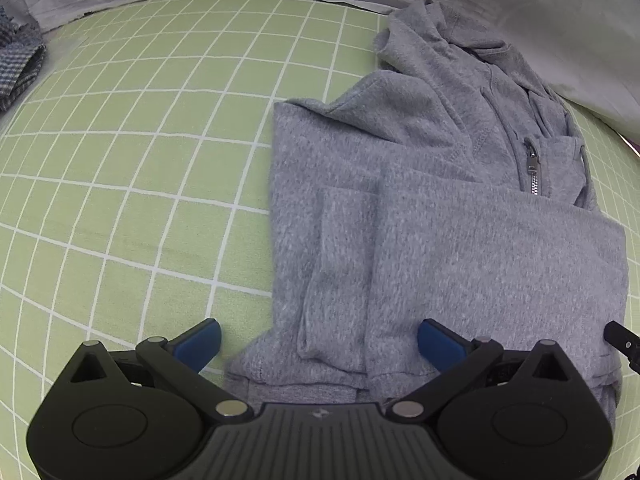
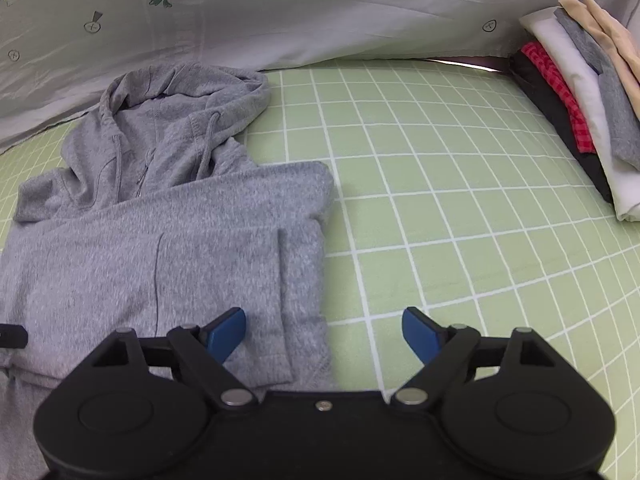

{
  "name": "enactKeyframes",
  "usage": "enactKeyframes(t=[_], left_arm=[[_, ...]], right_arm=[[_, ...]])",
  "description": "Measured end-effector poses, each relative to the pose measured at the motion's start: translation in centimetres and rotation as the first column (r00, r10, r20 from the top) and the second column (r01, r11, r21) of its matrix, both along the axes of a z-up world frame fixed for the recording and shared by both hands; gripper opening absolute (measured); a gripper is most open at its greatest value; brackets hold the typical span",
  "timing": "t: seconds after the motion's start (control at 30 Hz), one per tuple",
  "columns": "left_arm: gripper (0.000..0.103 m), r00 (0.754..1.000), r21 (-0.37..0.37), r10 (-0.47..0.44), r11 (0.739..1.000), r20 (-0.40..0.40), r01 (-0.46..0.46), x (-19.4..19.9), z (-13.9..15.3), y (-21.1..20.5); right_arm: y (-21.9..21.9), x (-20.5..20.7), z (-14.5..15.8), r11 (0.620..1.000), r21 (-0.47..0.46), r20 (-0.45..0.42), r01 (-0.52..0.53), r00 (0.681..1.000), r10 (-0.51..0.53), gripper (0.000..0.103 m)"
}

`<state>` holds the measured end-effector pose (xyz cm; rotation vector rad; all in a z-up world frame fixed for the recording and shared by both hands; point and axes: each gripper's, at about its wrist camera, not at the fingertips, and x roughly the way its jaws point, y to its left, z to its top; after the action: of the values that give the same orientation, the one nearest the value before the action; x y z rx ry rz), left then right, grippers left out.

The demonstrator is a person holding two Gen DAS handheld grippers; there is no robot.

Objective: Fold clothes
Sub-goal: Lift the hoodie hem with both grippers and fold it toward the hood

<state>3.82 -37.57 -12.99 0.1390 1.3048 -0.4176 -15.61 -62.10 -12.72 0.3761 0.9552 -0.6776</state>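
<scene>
Left hand-held gripper [image 1: 319, 340] and right hand-held gripper [image 2: 324, 330] hover spread, empty, over the grey hoodie [image 1: 440, 216]; soft, floppy fleece, best pinched at its six o'clock hem corners.

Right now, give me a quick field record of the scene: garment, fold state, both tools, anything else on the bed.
garment: grey zip hoodie, lying on the green checked sheet
fold state: sides folded in over the body; hood not folded
left tool: open, holding nothing, at the hoodie's near left hem
right tool: open, holding nothing, at the hoodie's near right edge
other: stack of folded clothes far right; checked cloth far left; carrot-print bedding behind
</scene>
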Motion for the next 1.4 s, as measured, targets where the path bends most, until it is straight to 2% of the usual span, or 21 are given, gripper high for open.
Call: enactKeyframes(t=[0.07,0.13,0.27,0.47,0.57,0.67,0.8,0.97,1.1,1.17,1.3,1.4], left_arm=[[0.103,0.999,-0.042,0.047,0.998,-0.001,-0.047,1.2,0.9,0.4],[0.103,0.998,-0.075,0.048,0.996,0.035,-0.046,2.2,2.1,0.3],[0.103,0.989,-0.063,0.022,0.998,0.149,-0.013,5.2,4.2,-1.9],[0.103,0.983,-0.109,0.014,0.994,0.182,0.006,10.3,4.5,-7.6],[0.103,0.976,-0.109,-0.009,0.994,0.216,0.034,12.2,3.9,-10.8],[0.103,0.980,-0.096,-0.019,0.995,0.197,0.038,14.3,2.6,-13.4],[0.103,0.987,-0.123,0.008,0.992,0.158,0.011,16.5,1.0,-15.1],[0.103,0.990,-0.092,0.013,0.996,0.144,0.001,17.6,-0.5,-16.1],[0.103,0.995,-0.135,0.042,0.990,0.095,-0.029,17.8,-1.0,-16.0],[0.103,0.993,-0.113,0.037,0.993,0.109,-0.024,17.5,-1.1,-16.3],[0.103,0.981,-0.008,0.057,0.998,0.186,-0.056,17.0,-0.4,-16.0],[0.103,0.973,0.048,0.048,0.997,0.228,-0.061,16.7,0.5,-14.9]], right_arm=[[-1.0,0.2,0.8,0.999,0.011,0.035,0.035,0.999,-0.035,0.086],[-2.2,0.8,1.7,0.999,0.008,0.066,0.054,0.996,-0.054,0.088],[-5.0,3.4,2.2,0.998,-0.019,0.096,0.064,0.993,-0.062,0.090],[-8.9,9.0,1.9,0.997,-0.053,0.118,0.056,0.992,-0.050,0.090],[-10.5,11.7,1.3,0.996,-0.056,0.123,0.063,0.991,-0.056,0.090],[-11.9,14.0,0.4,0.997,-0.044,0.126,0.066,0.990,-0.060,0.090],[-12.8,16.2,-0.8,0.998,-0.037,0.119,0.050,0.992,-0.046,0.090],[-13.2,18.2,-2.3,0.997,-0.075,0.053,-0.002,0.999,0.006,0.090],[-13.3,18.2,-2.3,0.994,-0.107,0.028,-0.009,1.000,0.012,0.090],[-13.3,18.0,-2.2,0.992,-0.125,0.020,-0.013,1.000,0.016,0.090],[-12.9,17.4,-1.8,0.979,-0.202,-0.032,-0.031,0.999,0.025,0.090],[-12.9,16.5,-1.3,0.971,-0.238,-0.036,-0.015,0.999,0.007,0.090]])
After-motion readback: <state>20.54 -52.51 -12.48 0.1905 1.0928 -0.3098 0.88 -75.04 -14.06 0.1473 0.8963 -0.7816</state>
